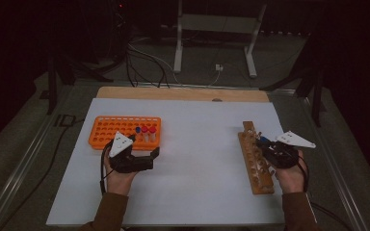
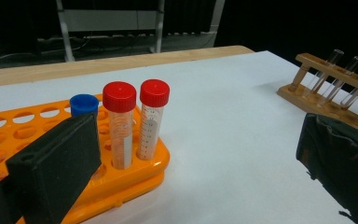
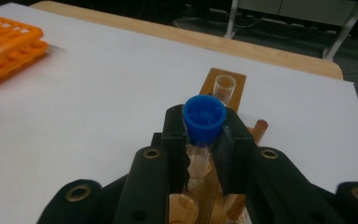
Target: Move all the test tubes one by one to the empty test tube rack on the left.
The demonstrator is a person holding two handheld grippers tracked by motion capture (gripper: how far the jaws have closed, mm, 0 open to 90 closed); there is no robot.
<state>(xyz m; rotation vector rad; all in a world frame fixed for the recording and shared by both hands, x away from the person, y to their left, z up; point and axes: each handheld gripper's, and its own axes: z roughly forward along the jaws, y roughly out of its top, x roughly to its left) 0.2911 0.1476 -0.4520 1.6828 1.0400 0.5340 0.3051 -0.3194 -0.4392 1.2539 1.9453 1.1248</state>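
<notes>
1. The right gripper point(image 3: 204, 135) has its jaws clamped on a blue-capped tube point(image 3: 204, 116); both pads press the clear body just under the cap; the tube stands upright over the wooden rack point(image 3: 223, 88), its lower end down among the rack's holes.
2. Seen from the high view, that gripper point(image 1: 270, 147) sits at the right of the white mat point(image 1: 197, 144), over the rack point(image 1: 255, 159); the rack runs lengthways, away from the person; the blue cap point(image 1: 262, 139) is a small spot by its far half.
3. An empty clear tube point(image 3: 224, 86) stands in the rack just beyond the held one; a wooden peg point(image 3: 259, 127) rises to its side.
4. The left gripper point(image 1: 147, 156) rests at the near edge of the orange rack point(image 1: 125, 131); its jaws stand wide apart with nothing between them; one pad point(image 2: 51, 168) lies against the rack's front, the other point(image 2: 340, 163) is well off over bare mat.
5. In the orange rack's point(image 2: 135, 177) end corner stand two red-capped tubes point(image 2: 137, 119) side by side, with a blue-capped one point(image 2: 84, 103) just behind them; the remaining holes in sight are empty.
6. The two racks are well apart, at opposite sides of the mat.
</notes>
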